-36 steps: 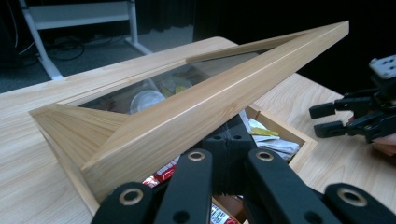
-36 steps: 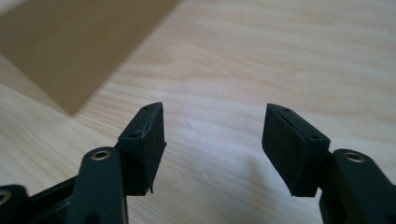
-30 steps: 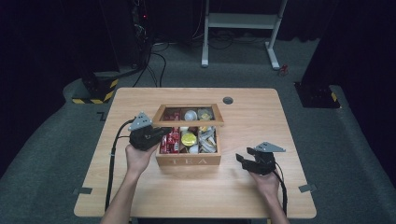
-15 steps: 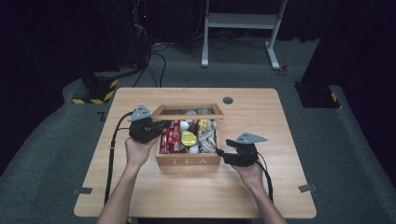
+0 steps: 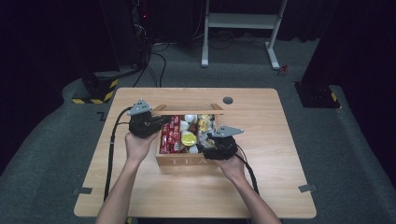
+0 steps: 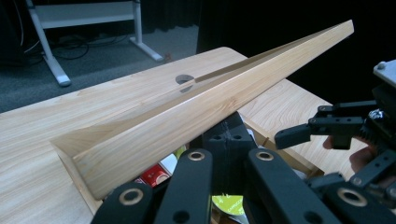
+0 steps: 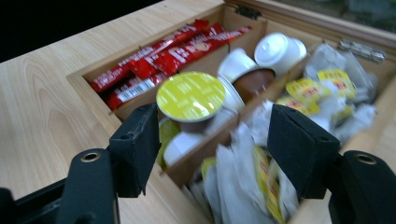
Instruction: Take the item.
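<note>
A: Holding the lid [image 5: 187,109] up, the left gripper [image 5: 156,122] sat at centre-left of the high view with its jaws fully closed on the lid's wooden edge. In the left gripper view the lid [image 6: 196,107] ran as a stiff plank from lower left to upper right. It looked rigid and light, hinged at the back; grip on the frame edge seemed sound.

B: Right gripper [image 5: 205,148]?

A: It hovered over the tea box [image 5: 187,161], centre of the high view, jaws roughly half open and just been opening, nothing pressed between them. In the right gripper view the yellow-lidded capsule [image 7: 190,98] lay between the jaws, middle of the frame.

B: Handling of the capsule?

A: Judged light, thin-walled, foil top easily dented. Best taken by the rigid rim, across the width, with gentle closing. It rested tilted on other capsules, so it could slide.

B: Neighbours?

A: Red sachets [image 7: 159,56] in the upper-left compartment, white capsules [image 7: 275,49] upper centre, tea bags [image 7: 261,182] lower right: soft, crinkly, prone to snag a jaw. Box stood on the table [image 5: 280,140], near its middle.
</note>
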`<state>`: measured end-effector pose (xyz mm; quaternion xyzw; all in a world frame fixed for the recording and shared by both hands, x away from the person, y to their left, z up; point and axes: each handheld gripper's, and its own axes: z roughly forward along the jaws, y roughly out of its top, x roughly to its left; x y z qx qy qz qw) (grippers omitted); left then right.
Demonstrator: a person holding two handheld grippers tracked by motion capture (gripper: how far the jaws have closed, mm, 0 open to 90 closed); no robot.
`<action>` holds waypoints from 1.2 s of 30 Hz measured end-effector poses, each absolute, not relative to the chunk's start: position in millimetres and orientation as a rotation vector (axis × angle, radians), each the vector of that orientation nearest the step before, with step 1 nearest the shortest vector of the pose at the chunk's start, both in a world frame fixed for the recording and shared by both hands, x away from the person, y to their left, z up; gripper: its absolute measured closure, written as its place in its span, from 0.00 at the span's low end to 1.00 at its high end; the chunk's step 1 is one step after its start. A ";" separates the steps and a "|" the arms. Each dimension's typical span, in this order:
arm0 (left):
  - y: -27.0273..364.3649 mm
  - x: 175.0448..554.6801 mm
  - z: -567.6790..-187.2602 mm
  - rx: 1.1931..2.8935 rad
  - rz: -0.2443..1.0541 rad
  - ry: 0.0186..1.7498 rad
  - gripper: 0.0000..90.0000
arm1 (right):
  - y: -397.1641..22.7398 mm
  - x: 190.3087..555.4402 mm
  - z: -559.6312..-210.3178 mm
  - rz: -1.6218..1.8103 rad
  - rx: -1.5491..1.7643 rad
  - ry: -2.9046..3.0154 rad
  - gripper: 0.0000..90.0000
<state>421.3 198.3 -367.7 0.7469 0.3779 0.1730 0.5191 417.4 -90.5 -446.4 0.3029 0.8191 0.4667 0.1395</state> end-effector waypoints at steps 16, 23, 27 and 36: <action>199.6 434.0 -359.3 1.779 0.394 0.927 1.00 | -48.4 430.2 -456.3 1.261 0.839 2.397 0.30; 199.4 433.9 -359.4 1.780 0.396 0.927 1.00 | -37.7 433.3 -457.9 1.226 0.837 2.407 0.29; 199.4 434.0 -359.4 1.779 0.396 0.927 1.00 | -29.5 434.2 -456.1 1.176 0.845 2.418 0.30; 199.6 434.1 -359.5 1.783 0.405 0.924 1.00 | -21.0 438.2 -461.0 1.099 0.884 2.443 0.35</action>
